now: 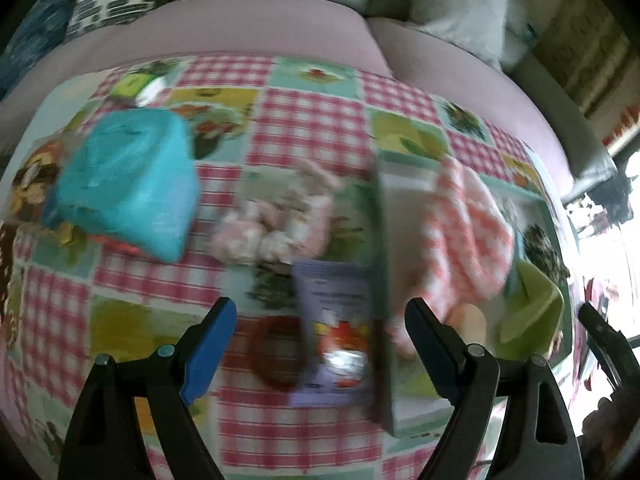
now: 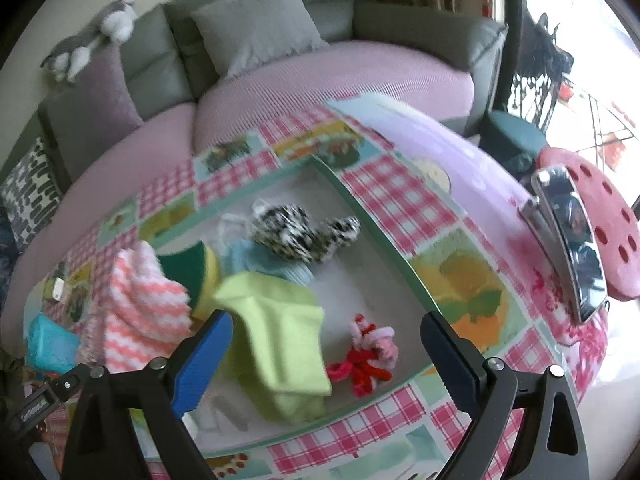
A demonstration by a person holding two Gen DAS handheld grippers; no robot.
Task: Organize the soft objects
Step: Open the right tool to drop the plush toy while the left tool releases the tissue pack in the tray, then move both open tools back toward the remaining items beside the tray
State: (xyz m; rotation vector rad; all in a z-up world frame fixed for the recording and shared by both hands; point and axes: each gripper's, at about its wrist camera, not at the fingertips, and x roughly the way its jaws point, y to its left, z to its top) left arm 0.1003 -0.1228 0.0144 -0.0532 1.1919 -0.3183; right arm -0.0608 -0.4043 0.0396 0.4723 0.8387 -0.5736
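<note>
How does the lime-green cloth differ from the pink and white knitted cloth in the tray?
The lime-green cloth is plain and smooth; the pink and white knitted cloth has zigzag stripes and a fluffy texture. The green one lies inside the tray; the knitted one hangs over its edge. Both are soft and crumpled.

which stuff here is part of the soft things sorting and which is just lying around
Job: green-rimmed tray, lime cloth, pink-and-white knit, black-and-white plush, red and pink hair ties, pink plush on the tablecloth.

Lying about: purple booklet, teal bag, sofa cushion, pink stool.
</note>
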